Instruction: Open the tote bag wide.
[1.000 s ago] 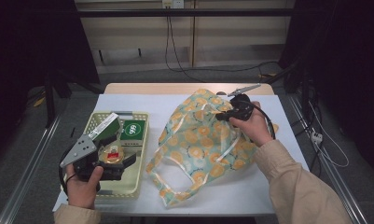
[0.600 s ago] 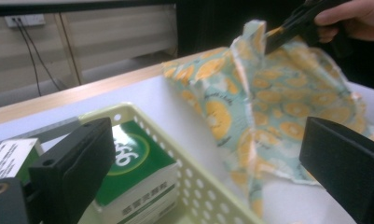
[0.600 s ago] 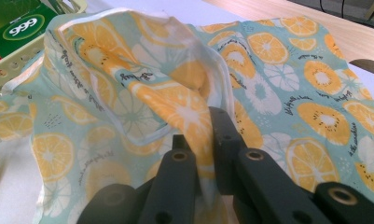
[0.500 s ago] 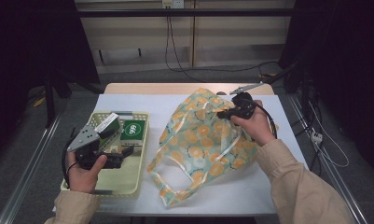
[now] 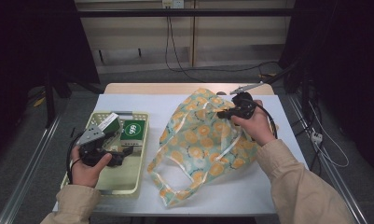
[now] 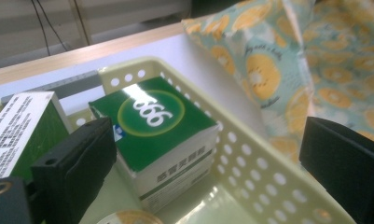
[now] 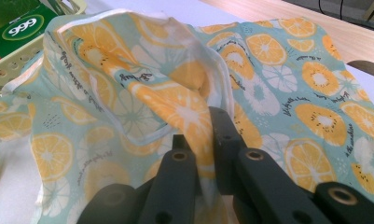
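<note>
A fruit-print fabric bag [image 5: 208, 140] lies on the white table [image 5: 142, 100], its handles toward the front edge. My right gripper [image 5: 222, 113] is at the bag's far top and is shut on a fold of the fabric [image 7: 201, 140]; the bag [image 7: 142, 93] bunches up around the jaws. My left gripper [image 5: 121, 151] hovers over the pale yellow basket [image 5: 128, 186]. It stands wide open [image 6: 210, 140], with a green "999" box [image 6: 152, 121] just ahead between the jaws, untouched. A white-and-green box [image 6: 21, 126] stands to the left of it.
The basket's perforated wall [image 6: 250, 154] runs between the green box and the bag [image 6: 278, 60]. A round gold-rimmed lid [image 6: 128, 218] lies in the basket near the jaws. A wooden strip [image 5: 142, 87] edges the table's far side. Cables [image 5: 324, 149] hang off the right.
My left gripper has moved forward over the basket toward the boxes. The right gripper has stayed shut on the bag's top and barely shifted.
</note>
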`<action>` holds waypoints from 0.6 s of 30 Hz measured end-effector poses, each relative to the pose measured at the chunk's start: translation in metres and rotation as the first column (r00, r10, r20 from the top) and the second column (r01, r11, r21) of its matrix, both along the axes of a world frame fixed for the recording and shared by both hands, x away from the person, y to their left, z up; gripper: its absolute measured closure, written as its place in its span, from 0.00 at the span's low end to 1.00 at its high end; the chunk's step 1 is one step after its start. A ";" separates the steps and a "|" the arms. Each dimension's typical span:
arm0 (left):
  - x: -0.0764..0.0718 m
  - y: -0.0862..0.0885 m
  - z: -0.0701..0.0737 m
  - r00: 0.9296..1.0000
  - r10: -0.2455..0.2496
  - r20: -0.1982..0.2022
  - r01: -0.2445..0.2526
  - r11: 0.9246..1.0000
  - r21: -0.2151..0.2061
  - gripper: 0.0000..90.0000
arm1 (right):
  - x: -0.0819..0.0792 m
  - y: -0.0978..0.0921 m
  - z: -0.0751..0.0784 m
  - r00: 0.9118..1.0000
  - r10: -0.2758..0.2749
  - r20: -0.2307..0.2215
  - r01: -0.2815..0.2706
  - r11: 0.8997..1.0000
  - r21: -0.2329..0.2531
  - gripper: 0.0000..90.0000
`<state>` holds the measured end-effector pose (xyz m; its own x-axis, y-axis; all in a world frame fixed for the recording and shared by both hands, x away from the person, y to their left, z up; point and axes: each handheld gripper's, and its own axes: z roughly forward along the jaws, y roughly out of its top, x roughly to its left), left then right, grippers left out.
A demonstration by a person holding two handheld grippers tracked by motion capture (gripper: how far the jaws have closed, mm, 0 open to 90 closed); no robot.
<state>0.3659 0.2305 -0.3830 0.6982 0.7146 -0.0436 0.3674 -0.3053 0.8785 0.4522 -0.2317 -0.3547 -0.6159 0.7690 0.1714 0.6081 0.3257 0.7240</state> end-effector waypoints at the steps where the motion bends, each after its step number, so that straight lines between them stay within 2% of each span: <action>1: 0.001 0.000 -0.001 1.000 -0.003 -0.001 0.003 1.000 0.006 0.04 | 0.000 0.000 0.000 1.000 0.001 0.000 -0.001 1.000 0.000 0.98; 2: 0.001 0.000 -0.002 1.000 -0.001 -0.003 0.001 1.000 0.009 0.04 | 0.000 0.000 0.000 1.000 0.002 0.000 -0.002 1.000 -0.001 0.98; 4: 0.002 0.000 -0.004 1.000 -0.002 -0.013 0.003 0.999 0.044 0.04 | 0.000 0.000 0.000 1.000 0.001 0.000 -0.001 1.000 0.001 0.98; 18: 0.009 0.004 -0.022 0.996 0.005 -0.094 0.003 0.996 0.085 0.05 | -0.001 0.001 0.000 1.000 0.004 0.002 -0.004 1.000 0.001 0.98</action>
